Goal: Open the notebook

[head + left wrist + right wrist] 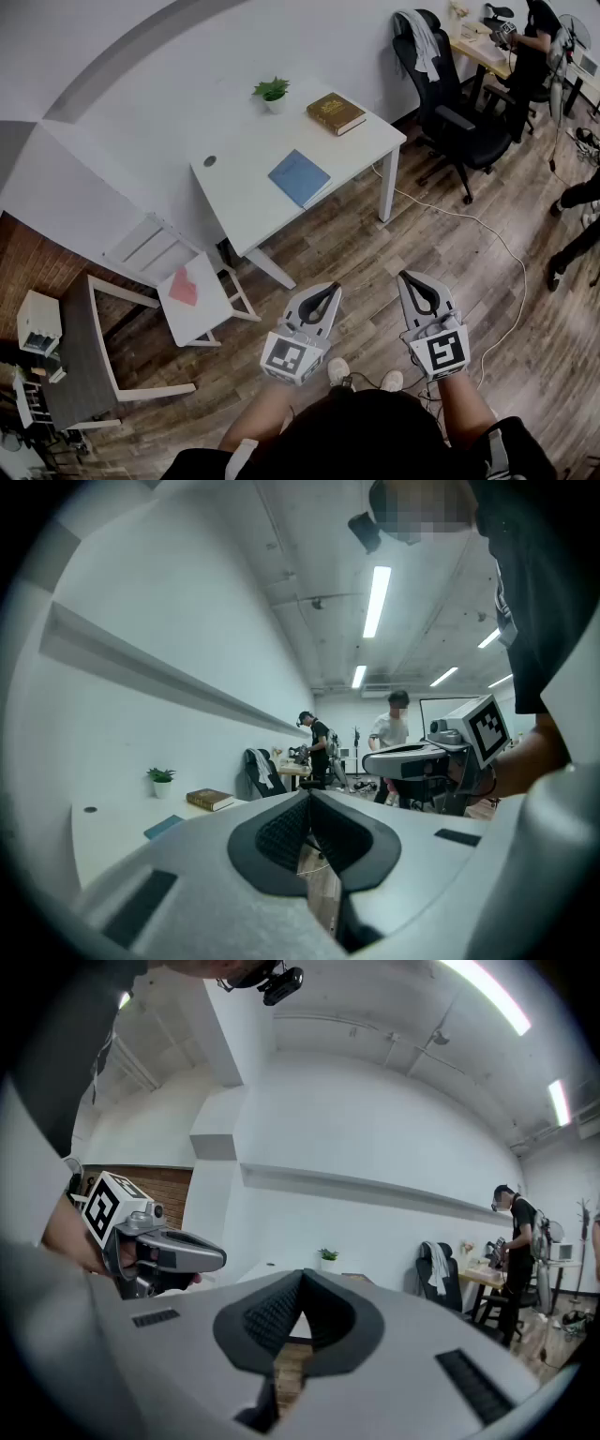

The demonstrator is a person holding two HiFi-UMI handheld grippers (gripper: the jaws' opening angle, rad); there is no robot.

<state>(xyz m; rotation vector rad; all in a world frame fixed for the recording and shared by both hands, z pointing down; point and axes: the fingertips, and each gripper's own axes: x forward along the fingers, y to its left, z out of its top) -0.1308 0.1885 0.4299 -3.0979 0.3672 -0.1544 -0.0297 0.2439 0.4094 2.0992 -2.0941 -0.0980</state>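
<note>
**Grippers closed and empty: left gripper (330, 291) and right gripper (409, 279), well short of the notebook (299, 177)**

Each gripper has its jaws pressed together with nothing between them. A person holds both out roughly level, side by side, over the wooden floor (356, 244).

The notebook is thin and blue. It lies closed and flat on a white tabletop (246, 178), close to the front edge and well apart from both grippers. Farther back on the same tabletop sit a thicker brown book (336, 112) and a small potted plant (272, 91). A white cable (441, 211) trails across the floor to the right of the desk, and a black office chair (450, 108) stands beyond it. A white chair (187, 281) stands at the near left.

Several things could go wrong from here. The brown book could be taken for the target. Jaws kept together cannot pinch the cover, and a nudge from a closed tip might slide the light notebook toward the near edge. With the cover lying flat, a grab may also catch several pages. The cable could snag a foot on the walk in.
</note>
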